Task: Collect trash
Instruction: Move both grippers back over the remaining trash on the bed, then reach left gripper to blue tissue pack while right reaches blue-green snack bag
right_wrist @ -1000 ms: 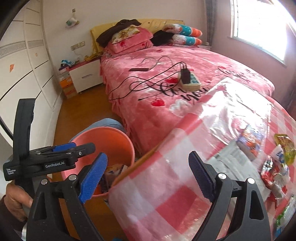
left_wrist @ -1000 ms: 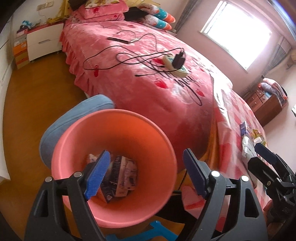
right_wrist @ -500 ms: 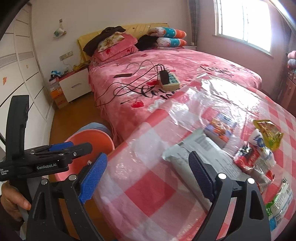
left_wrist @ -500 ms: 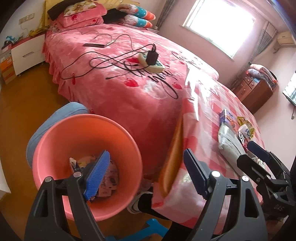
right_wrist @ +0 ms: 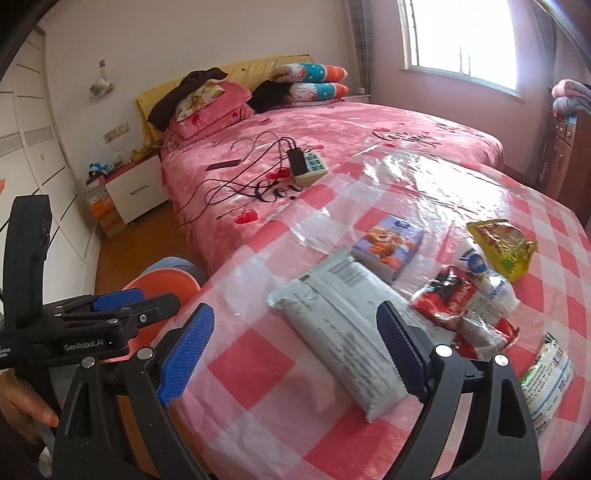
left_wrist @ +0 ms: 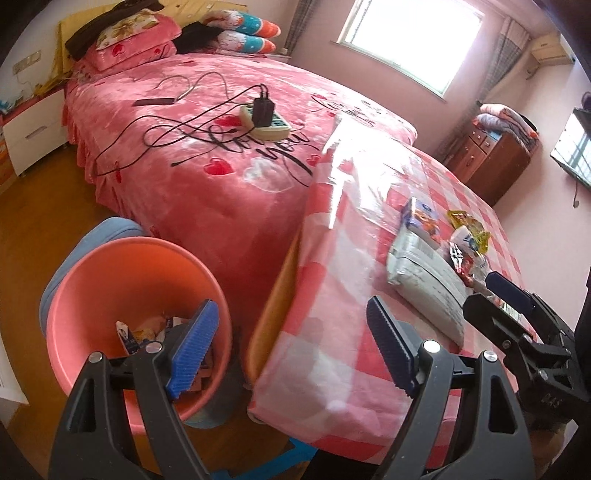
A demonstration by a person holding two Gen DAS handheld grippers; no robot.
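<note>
Daylight pours in from the blown-out white window (left_wrist: 410,35) at the upper right of both views, leaving the room bright and softly shadowed. It throws a strong white glare on the clear plastic sheet over the pink-and-white checked tablecloth (right_wrist: 413,173). Fisheye curvature bends the walls, black vignette fills the corners, and the grey plastic mailer bag (left_wrist: 428,284) is slightly motion-blurred.

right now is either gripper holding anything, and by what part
Nothing is held. The left gripper and the right gripper both stand open with nothing between their pads; the trash lies loose on the table.
</note>
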